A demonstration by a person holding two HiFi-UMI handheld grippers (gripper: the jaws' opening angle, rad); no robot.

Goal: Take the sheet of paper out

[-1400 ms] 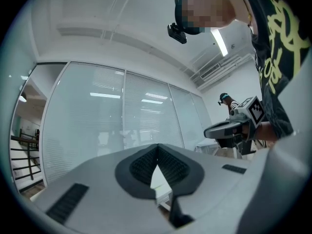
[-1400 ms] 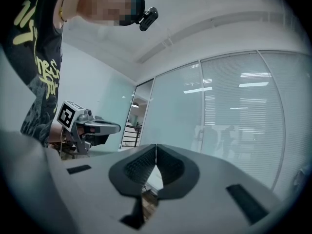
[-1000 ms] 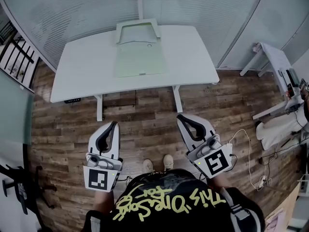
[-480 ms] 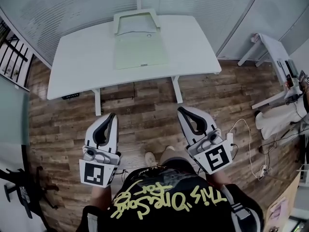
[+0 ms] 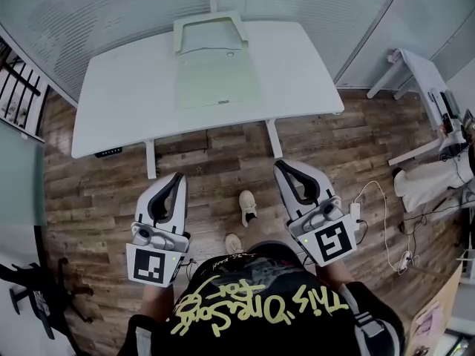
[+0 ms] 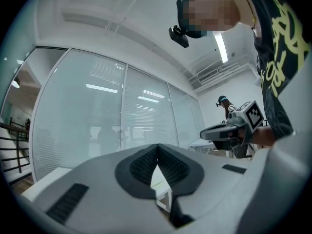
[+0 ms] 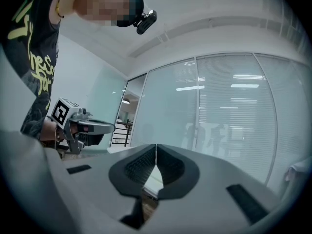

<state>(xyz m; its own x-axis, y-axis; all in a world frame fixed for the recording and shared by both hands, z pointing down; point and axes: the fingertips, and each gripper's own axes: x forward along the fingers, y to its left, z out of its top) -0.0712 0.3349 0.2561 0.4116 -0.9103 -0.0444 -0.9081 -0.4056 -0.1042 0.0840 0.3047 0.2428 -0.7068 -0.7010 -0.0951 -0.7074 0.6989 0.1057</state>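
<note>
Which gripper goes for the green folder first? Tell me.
Left, slightly: the left gripper lines up closer with the green folder than the right gripper; both shut, short of the table.

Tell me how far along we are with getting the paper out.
Done: nothing visible. The folder lies flat on the table, with no sheet beside it. In hand: nothing; left gripper and right gripper are shut and empty, over the floor short of the table. Left: reach the folder, draw the sheet out.

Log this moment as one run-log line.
stage: paper removal not begun | left hand-held gripper: shut, empty | right hand-held gripper: shut, empty | pale green flat folder: untouched on white rectangular table
</note>
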